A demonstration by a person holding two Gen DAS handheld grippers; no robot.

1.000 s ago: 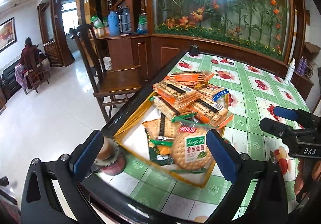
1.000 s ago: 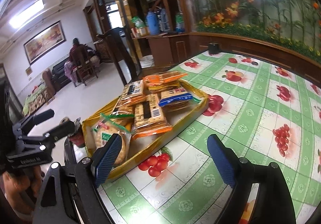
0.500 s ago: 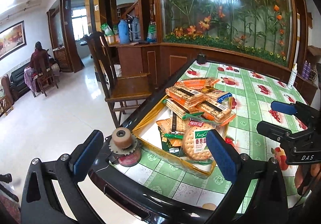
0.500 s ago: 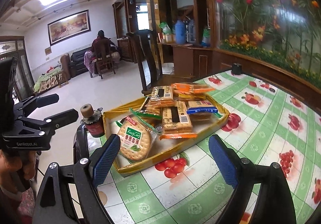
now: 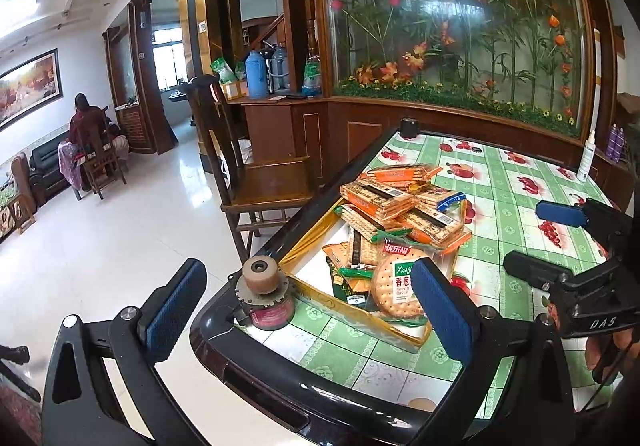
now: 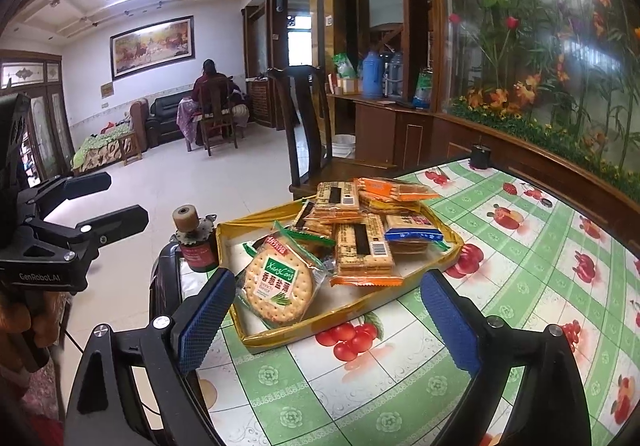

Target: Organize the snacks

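A shallow gold tray (image 5: 352, 312) (image 6: 280, 334) stands at the near corner of the table. It holds a pile of cracker packets (image 5: 380, 194) (image 6: 362, 246) and, at the front, a round cracker packet (image 5: 396, 290) (image 6: 278, 286) with a green label. My left gripper (image 5: 308, 306) (image 6: 108, 202) hovers open, short of the table's corner, with nothing between its fingers. My right gripper (image 6: 328, 320) (image 5: 540, 242) hangs over the tablecloth just in front of the tray. Its jaws are opening and nothing is between them.
A red can (image 5: 264, 298) (image 6: 196, 242) with a brown roll on top stands at the table corner, left of the tray. A wooden chair (image 5: 260, 182) (image 6: 304, 126) stands by the table's left side. A white bottle (image 5: 586, 162) and a small black object (image 5: 408, 128) (image 6: 480, 156) stand at the far edge. A person sits far off.
Both grippers have drawn back from the tray and risen a little, so the tray looks smaller. The right gripper has rolled to level and its jaws stand slightly wider.
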